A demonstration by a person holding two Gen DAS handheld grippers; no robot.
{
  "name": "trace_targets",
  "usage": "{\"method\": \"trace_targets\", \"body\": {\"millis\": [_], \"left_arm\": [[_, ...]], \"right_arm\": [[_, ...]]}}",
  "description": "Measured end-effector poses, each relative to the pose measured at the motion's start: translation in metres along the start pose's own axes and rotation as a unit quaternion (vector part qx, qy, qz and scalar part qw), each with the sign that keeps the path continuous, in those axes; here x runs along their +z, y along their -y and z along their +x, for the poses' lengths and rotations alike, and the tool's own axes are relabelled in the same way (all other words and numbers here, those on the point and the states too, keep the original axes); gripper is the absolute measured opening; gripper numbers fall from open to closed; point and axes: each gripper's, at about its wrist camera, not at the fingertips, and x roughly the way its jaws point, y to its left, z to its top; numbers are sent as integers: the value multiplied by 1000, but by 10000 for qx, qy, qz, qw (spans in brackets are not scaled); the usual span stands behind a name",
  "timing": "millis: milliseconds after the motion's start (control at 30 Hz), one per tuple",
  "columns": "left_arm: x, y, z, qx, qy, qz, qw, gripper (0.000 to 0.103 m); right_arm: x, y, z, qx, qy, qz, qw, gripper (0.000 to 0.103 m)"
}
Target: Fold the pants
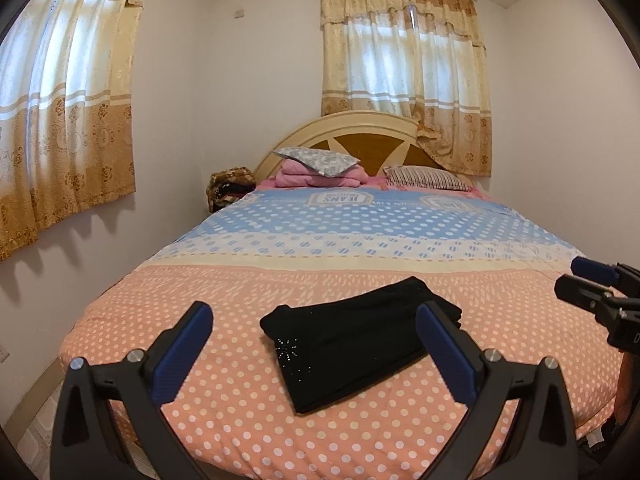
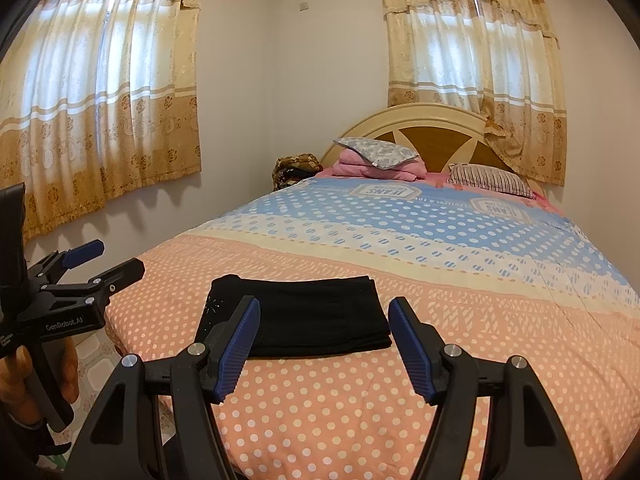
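Black pants (image 1: 352, 340) lie folded into a compact rectangle near the foot of the bed; they also show in the right wrist view (image 2: 304, 316). A small sparkly motif sits at their left corner. My left gripper (image 1: 316, 320) is open and empty, held above and in front of the pants. My right gripper (image 2: 324, 312) is open and empty, also just short of the pants. Each gripper shows in the other's view: the right one at the right edge (image 1: 576, 276), the left one at the left edge (image 2: 112, 260), both open.
The bed (image 1: 240, 400) has a peach, cream and blue dotted cover. Pillows and a pink folded blanket (image 1: 320, 172) lie by the headboard. A brown bag (image 1: 230, 188) stands at the bed's far left. Curtained windows are on the left and back walls. Tiled floor (image 2: 96, 364) lies left of the bed.
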Motion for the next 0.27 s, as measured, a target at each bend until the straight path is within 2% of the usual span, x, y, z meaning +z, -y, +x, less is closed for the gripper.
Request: {"method": "trace_targets", "body": {"millis": [267], "left_arm": [[1, -2, -2, 37, 52, 19, 10000, 103]], "right_arm": [[-1, -2, 2, 13, -20, -11, 10000, 68]]}}
